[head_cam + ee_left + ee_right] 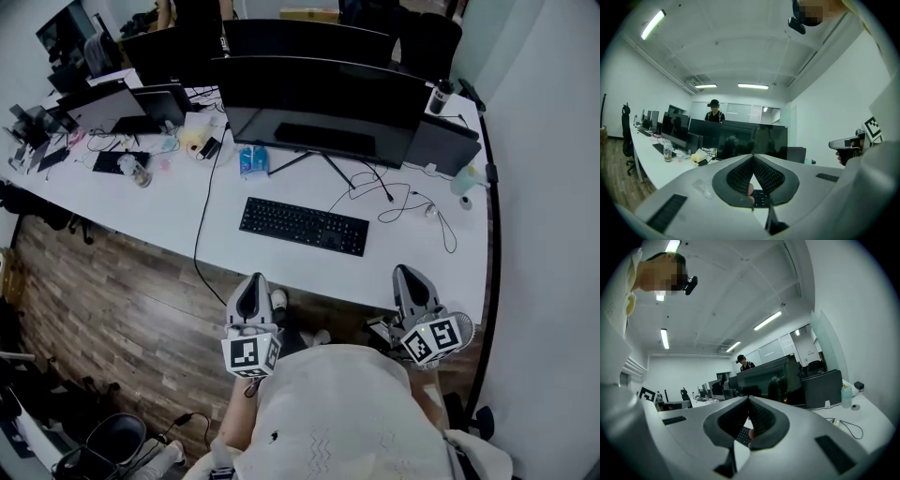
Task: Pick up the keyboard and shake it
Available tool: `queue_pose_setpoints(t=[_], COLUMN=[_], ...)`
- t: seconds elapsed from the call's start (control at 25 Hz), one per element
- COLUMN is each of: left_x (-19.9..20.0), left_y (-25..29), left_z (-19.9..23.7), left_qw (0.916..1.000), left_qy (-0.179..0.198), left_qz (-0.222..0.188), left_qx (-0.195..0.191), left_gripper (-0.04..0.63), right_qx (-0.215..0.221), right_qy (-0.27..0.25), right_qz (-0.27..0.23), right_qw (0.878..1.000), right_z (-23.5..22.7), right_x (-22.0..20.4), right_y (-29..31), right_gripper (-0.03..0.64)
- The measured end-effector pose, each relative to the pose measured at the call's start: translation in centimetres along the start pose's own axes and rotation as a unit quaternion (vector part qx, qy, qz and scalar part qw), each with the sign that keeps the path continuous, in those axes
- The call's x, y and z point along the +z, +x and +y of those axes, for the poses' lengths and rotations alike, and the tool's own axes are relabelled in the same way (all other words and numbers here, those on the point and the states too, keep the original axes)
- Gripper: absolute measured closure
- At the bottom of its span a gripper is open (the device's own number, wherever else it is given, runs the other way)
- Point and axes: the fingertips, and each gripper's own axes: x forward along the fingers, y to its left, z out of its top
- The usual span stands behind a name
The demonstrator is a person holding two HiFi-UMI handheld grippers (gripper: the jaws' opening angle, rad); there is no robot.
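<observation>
The keyboard (pixel 303 226) lies flat and untouched on the white surface (pixel 169 211), in front of the wide dark monitor (pixel 319 103) and well apart from both tongs. The left tongs (pixel 251 281) and the right tongs (pixel 409 275) hang short of the surface's near edge, roughly opposite the keyboard's two ends, pointing level toward it. In the left gripper view the ribbed pads (pixel 739 176) meet at their tips and grip nothing. The right gripper view shows the same, its pads (pixel 761 417) closed tip to tip on nothing. Below each meeting point a narrow wedge remains between the pads. Only a few rows of keys show through it, and the rest of the keyboard is hidden behind the tongs' own grey body. A small pinkish shape sits low in that wedge in both views, too blurred to name. From the head view the hands are largely covered by the marker cubes (pixel 250 354) and by the person's pale garment (pixel 337 412), which fills the bottom of the picture. In the left gripper view the right tongs appear at the right edge, partly cut off by that garment. Loose cables (pixel 403 199) trail on the surface right of the keyboard, and a small blue pack (pixel 251 161) stands behind its left end. The clutter at the far left is too small to sort out. Another person (pixel 714 111) stands behind the monitors, visible only from the shoulders up.
</observation>
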Motion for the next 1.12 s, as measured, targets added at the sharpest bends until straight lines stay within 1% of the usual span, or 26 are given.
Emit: queue_pose_setpoints(t=[0.24,0.56,0.96,1.12], left_x=[0.2,1.1,2.3,2.4], left_y=[3.1,8.0,13.7,15.6], left_z=[1.2,3.9,7.3,8.8], left_qw=[0.9996,0.9975,0.9912,0.9885], left_qy=[0.007,0.003,0.001,0.001], left_qz=[0.006,0.013,0.016,0.014], left_qx=[-0.028,-0.070,-0.131,-0.150], left_gripper=[0.581,0.581,0.581,0.581], right_qx=[-0.032,-0.073,-0.130,-0.155], right_qy=[0.005,0.006,0.002,0.001], right_qz=[-0.002,-0.008,-0.018,-0.023], right_qw=[0.999,0.997,0.991,0.988], right_z=[-0.6,-0.1,1.2,1.6], right_x=[0.1,0.7,1.5,1.4], right_y=[1.8,5.3,9.1,10.2], right_gripper=[0.615,0.615,0.615,0.615])
